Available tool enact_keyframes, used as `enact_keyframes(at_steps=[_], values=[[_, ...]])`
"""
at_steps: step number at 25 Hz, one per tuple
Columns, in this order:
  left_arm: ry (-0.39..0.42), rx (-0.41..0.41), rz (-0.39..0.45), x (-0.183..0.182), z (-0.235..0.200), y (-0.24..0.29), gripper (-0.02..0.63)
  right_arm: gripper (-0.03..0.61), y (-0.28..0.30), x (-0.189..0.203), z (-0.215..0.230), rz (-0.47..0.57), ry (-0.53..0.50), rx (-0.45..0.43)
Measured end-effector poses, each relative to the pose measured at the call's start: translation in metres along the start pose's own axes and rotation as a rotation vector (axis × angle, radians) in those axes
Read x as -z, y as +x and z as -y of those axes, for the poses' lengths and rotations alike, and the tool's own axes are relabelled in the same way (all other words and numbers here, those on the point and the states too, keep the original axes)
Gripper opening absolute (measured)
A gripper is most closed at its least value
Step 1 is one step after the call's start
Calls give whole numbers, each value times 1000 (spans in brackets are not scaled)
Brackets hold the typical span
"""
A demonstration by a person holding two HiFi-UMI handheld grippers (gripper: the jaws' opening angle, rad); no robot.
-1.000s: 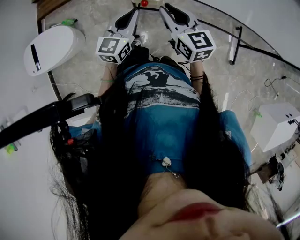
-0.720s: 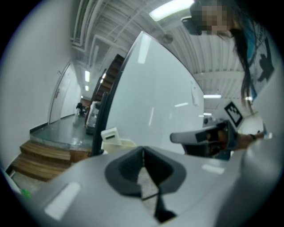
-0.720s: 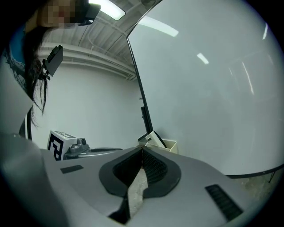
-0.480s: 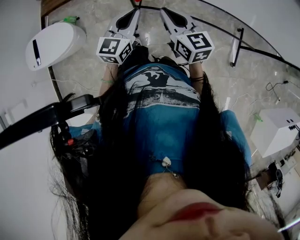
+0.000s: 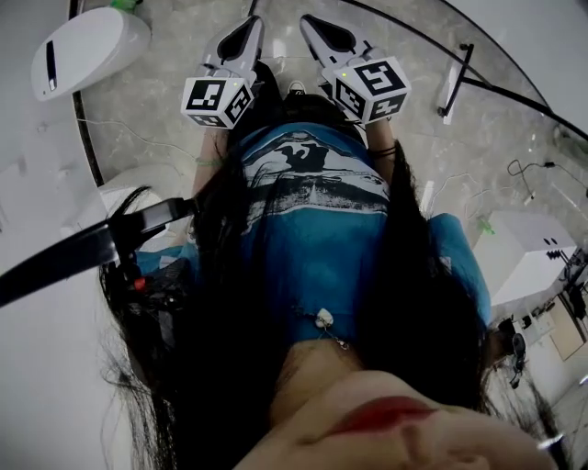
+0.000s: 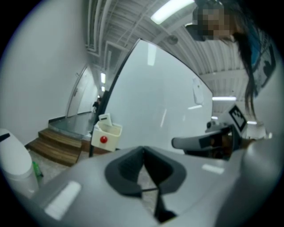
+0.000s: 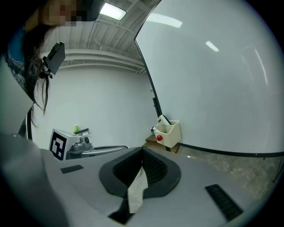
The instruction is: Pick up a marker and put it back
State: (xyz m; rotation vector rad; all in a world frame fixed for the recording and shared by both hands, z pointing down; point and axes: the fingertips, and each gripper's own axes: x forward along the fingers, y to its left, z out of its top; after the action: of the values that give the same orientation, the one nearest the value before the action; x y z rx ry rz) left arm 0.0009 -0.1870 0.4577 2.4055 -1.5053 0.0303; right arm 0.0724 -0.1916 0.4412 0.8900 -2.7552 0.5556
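Note:
No marker shows clearly. A cream holder (image 7: 168,132) with a red dot hangs on the whiteboard's lower edge ahead, with a white object (image 7: 162,120) sticking out of it; it also shows as the holder (image 6: 106,135) in the left gripper view. Both grippers are held out side by side in front of the person, short of the holder. My left gripper (image 6: 143,151) is shut with nothing between its jaws. My right gripper (image 7: 142,153) is shut and empty too. In the head view the left gripper (image 5: 243,32) and right gripper (image 5: 317,27) point away at the top.
A large whiteboard (image 7: 213,80) fills the space ahead, with a black rail (image 5: 459,78) at its foot. A white rounded device (image 5: 87,41) stands on the floor at the left, wooden steps (image 6: 57,146) beyond it. A white box (image 5: 524,257) and cables (image 5: 528,170) lie right.
Both grippers have moved forward, toward the top of the head view. The white device has slid toward the upper left corner and the red dot has left the top edge.

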Motion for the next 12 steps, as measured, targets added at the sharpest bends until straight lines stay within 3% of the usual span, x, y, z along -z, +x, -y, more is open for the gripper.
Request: enact_keyframes(at_steps=[5,12], values=[[9,-26,-22,11,38,-33,3,11,-34,20,-19,-25,14,-31],[-18,-92,-32,26,31,-71,2,11,-31,48,-45,-72,27,-71]])
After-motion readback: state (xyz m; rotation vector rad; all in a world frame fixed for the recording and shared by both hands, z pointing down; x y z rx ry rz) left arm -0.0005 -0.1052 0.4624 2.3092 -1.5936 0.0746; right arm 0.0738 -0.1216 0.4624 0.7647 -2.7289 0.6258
